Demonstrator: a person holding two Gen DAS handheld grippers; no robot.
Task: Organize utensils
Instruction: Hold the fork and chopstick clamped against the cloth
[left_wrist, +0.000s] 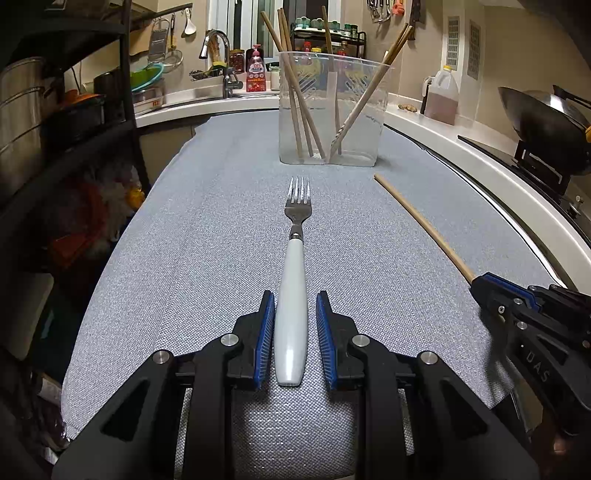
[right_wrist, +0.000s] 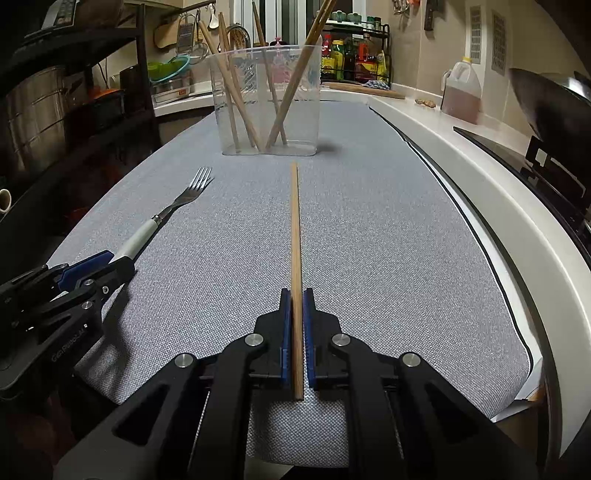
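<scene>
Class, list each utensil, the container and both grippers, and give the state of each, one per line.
fork: flat on the cloth, handle between open jaws.
left gripper: open, a gap on one side.
chopstick: gripped at its near end.
right gripper: shut on it.
clear container: upright, holding chopsticks.

right gripper (right_wrist: 296, 295): closed on chopstick (right_wrist: 294, 229) | fork (right_wrist: 173, 210): flat on grey surface (right_wrist: 369, 240), handle between left gripper (right_wrist: 110, 262) pads | clear container (right_wrist: 266, 99): holds chopsticks, far end
</scene>
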